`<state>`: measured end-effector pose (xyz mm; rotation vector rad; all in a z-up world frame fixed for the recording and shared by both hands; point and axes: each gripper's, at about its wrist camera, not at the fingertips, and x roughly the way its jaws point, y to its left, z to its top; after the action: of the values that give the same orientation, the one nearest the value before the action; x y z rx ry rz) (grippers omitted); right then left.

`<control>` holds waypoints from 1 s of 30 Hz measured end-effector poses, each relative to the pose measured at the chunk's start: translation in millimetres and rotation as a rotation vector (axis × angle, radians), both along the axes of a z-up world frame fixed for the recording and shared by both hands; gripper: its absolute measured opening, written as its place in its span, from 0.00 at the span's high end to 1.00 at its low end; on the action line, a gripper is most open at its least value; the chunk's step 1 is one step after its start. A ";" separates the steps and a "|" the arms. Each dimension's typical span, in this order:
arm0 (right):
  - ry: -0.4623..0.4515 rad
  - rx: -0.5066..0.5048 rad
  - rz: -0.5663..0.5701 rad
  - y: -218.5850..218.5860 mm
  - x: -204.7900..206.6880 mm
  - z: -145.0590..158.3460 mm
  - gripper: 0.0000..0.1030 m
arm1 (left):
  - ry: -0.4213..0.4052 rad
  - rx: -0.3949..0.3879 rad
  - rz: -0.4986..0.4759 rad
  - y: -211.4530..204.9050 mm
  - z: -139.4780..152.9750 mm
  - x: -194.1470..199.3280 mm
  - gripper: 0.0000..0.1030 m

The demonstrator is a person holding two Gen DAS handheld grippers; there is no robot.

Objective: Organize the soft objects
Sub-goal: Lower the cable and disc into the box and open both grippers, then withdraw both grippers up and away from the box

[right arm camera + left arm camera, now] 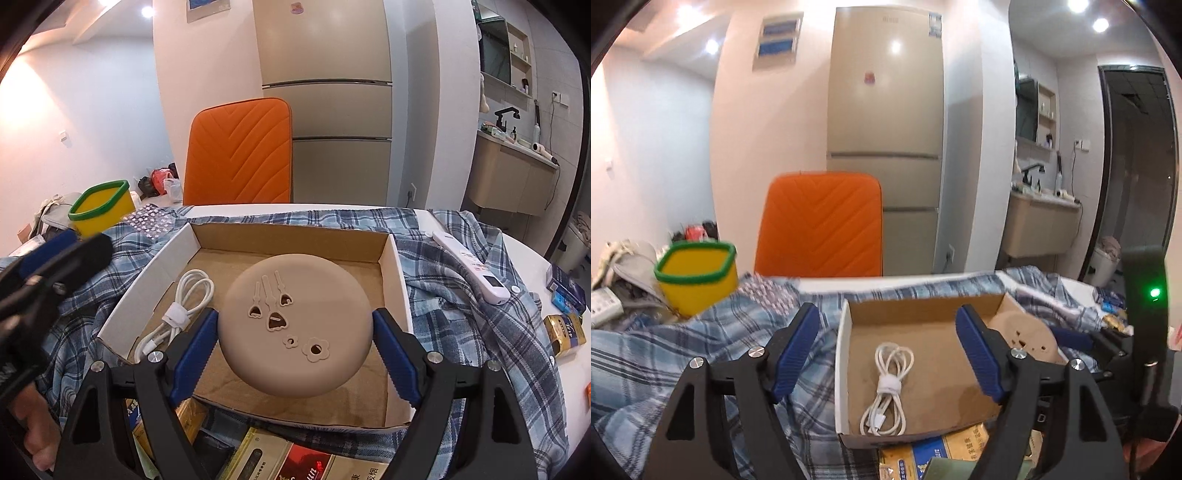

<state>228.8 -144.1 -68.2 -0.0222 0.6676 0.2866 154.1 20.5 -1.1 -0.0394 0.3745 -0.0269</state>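
Blue plaid shirt (pixel 461 295), orange chair (pixel 240 151), beige disc (pixel 295 332), wht cable (pixel 888 387).

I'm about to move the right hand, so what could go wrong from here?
1. The right gripper straddles the beige round pad in the cardboard box; the smooth dome could slip out.
2. The box rests on a rumpled plaid shirt and may drag.
3. The coiled white cable lies beside the pad and could snag.

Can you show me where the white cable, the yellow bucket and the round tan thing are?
white cable (pixel 885 391): left wrist view, on its strap-tied middle.
yellow bucket (pixel 101 206): right wrist view, on its inner yellow wall.
round tan thing (pixel 295 328): right wrist view, on its top, between the right gripper's (pixel 294 356) fingers.
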 end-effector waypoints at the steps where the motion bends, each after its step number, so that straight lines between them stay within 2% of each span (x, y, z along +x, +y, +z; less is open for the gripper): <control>1: -0.005 0.008 -0.001 -1.0 -0.5 0.7 0.17 | -0.018 -0.004 0.002 1.1 2.6 -2.7 0.26; 9: -0.051 -0.003 -0.003 0.7 -8.2 8.2 0.16 | -0.057 -0.026 0.003 4.3 14.5 -10.5 0.25; 15: -0.132 -0.013 0.002 2.3 -21.5 22.7 0.13 | -0.137 -0.003 0.002 1.8 30.0 -33.6 0.11; 18: -0.194 -0.021 -0.006 -0.5 -33.9 37.4 0.13 | -0.224 0.035 0.000 -3.9 43.3 -52.5 0.00; 23: -0.313 -0.040 -0.016 -6.6 -59.9 65.7 0.11 | -0.312 0.013 0.010 -5.2 58.3 -79.0 0.00; 26: -0.403 -0.043 -0.056 -13.4 -80.8 84.4 0.00 | -0.346 0.009 0.014 -3.4 65.4 -93.3 0.00; 30: -0.473 0.002 -0.102 -27.4 -107.4 104.1 0.00 | -0.361 -0.016 0.005 2.9 73.5 -107.7 0.00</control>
<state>121.4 -171.4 35.9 -0.0522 0.1972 0.1738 46.5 23.4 72.3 -0.0505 0.0128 -0.0317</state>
